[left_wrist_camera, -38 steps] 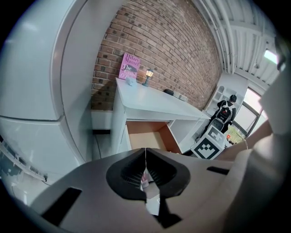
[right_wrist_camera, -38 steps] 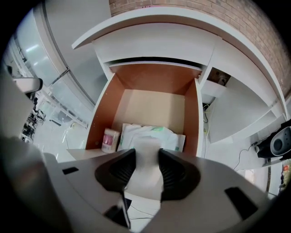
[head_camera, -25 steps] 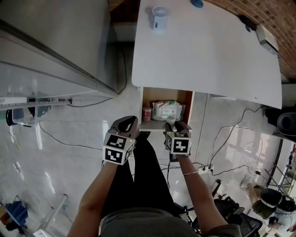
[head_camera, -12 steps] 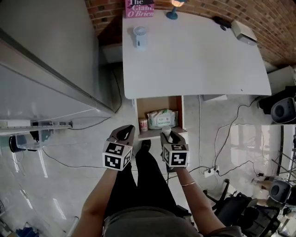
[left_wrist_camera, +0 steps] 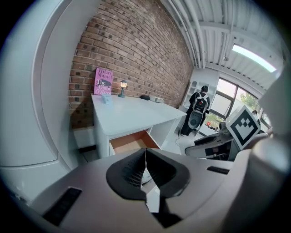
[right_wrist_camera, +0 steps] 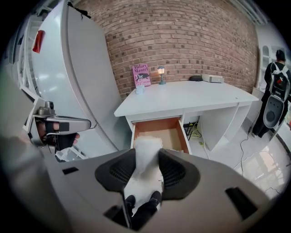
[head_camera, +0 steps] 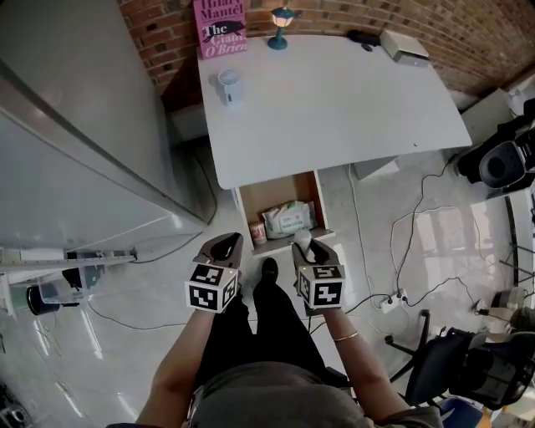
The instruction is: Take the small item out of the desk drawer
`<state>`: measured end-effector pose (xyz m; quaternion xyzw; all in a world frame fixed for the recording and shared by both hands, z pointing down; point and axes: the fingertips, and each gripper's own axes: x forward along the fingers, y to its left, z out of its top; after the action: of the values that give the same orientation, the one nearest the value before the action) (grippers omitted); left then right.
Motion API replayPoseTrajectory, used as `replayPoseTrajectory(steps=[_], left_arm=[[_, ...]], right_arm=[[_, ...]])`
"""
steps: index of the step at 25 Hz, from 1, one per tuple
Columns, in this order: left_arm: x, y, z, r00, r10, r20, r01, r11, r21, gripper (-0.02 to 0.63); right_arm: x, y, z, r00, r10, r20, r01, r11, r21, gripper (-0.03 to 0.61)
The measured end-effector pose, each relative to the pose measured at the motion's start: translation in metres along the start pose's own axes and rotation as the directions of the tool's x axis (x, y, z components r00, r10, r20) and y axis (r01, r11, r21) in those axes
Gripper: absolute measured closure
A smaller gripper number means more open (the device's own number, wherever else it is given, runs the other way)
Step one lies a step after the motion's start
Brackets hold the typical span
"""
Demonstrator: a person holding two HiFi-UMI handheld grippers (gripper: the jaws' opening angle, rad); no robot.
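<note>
Two tools are held side by side, both pointing toward the desk [head_camera: 351,109]. The left tool [head_camera: 227,247] has its jaws pressed together, with nothing between them. The right tool [head_camera: 306,245] has its jaws standing apart and closed on the small item [right_wrist_camera: 146,148], a pale whitish piece that stands up between the two dark pads [right_wrist_camera: 119,172]. So the item is in this tool and not lying in the drawer [head_camera: 274,193]. Just beyond the tips of both tools this drawer stands pulled out from under the desk. Inside it, ahead of the right tool, lies a white and green packet [head_camera: 289,218]. Beside the packet, on the left tool's side, is a small red and white container [head_camera: 257,231]. Farther away, on the desk top, stands a small white fan [head_camera: 229,86]. At the far edge are a pink book [head_camera: 220,29] leaning at the brick wall [head_camera: 334,17], a little lamp [head_camera: 282,17] and a white box [head_camera: 403,46].
</note>
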<state>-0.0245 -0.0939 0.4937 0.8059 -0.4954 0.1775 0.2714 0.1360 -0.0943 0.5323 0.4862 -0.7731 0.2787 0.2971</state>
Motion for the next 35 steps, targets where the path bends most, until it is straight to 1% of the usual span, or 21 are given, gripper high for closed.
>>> replayPoseTrajectory(steps=[4, 7, 10, 14, 19, 27, 35], left_arm=[[-0.008, 0.0, 0.004, 1.0, -0.028, 0.004, 0.028, 0.999, 0.028, 0.591], [-0.014, -0.003, 0.008, 0.999, -0.042, 0.015, 0.041, 0.998, 0.042, 0.591], [-0.021, -0.005, 0.014, 0.998, -0.048, 0.034, 0.046, 0.997, 0.058, 0.591], [-0.028, -0.007, 0.021, 0.996, -0.063, 0.059, 0.058, 0.995, 0.075, 0.591], [-0.039, -0.006, 0.031, 0.993, -0.073, 0.096, 0.064, 0.994, 0.088, 0.591], [-0.054, -0.006, 0.035, 0.989, -0.089, 0.118, 0.075, 0.99, 0.12, 0.591], [-0.06, -0.007, 0.033, 0.987, -0.1, 0.126, 0.085, 0.989, 0.121, 0.591]], right_arm=[[-0.018, 0.007, 0.01, 0.998, -0.009, 0.06, 0.007, 0.999, 0.033, 0.414], [-0.036, 0.007, 0.017, 0.994, -0.033, 0.107, 0.027, 0.998, 0.058, 0.414], [-0.053, 0.008, 0.022, 0.987, -0.054, 0.149, 0.041, 0.995, 0.089, 0.414], [-0.071, 0.012, 0.026, 0.978, -0.079, 0.191, 0.059, 0.992, 0.108, 0.414], [-0.087, 0.02, 0.031, 0.966, -0.089, 0.242, 0.048, 0.984, 0.17, 0.414], [-0.107, 0.027, 0.031, 0.95, -0.123, 0.287, 0.073, 0.981, 0.179, 0.414], [-0.123, 0.033, 0.037, 0.935, -0.136, 0.329, 0.083, 0.982, 0.17, 0.416]])
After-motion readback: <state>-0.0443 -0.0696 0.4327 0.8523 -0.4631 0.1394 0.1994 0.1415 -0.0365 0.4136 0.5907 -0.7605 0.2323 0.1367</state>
